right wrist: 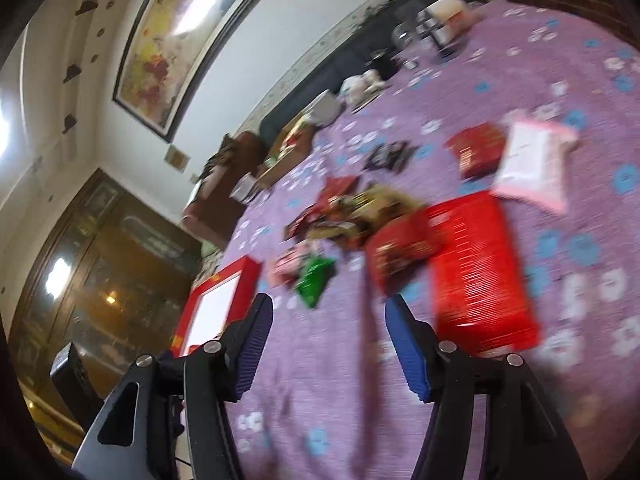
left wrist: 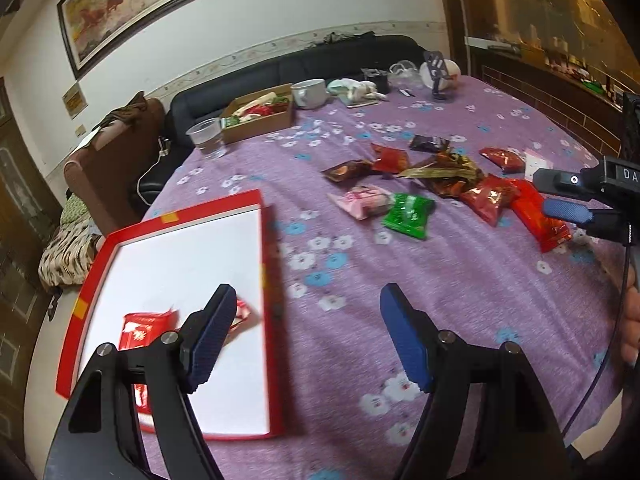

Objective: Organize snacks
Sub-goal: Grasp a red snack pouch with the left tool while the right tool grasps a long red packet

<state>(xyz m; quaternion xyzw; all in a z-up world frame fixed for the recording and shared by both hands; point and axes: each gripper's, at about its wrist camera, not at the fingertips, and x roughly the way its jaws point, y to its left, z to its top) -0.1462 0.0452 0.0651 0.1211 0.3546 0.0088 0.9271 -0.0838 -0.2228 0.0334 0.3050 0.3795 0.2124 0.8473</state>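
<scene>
A red-rimmed box with a white floor point(left wrist: 224, 248) lies at the table's left and holds red snack packets point(left wrist: 140, 332). My left gripper point(left wrist: 308, 332) is open and empty, its left finger over the box's right part. Loose snacks lie in a heap at mid-right: a green packet point(left wrist: 408, 216), a pink packet point(left wrist: 364, 200), several red and brown packets point(left wrist: 486, 196). My right gripper point(right wrist: 328, 344) is open and empty above the cloth, close before a large red packet point(right wrist: 476, 268). It also shows in the left wrist view point(left wrist: 568, 196) at the right edge. The right wrist view is blurred.
A purple flowered cloth point(left wrist: 440, 300) covers the table. At the back stand a cardboard box of snacks point(left wrist: 260, 114), a clear plastic cup point(left wrist: 206, 136), a white mug point(left wrist: 310, 92) and small clutter. A dark sofa point(left wrist: 320, 64) runs behind the table.
</scene>
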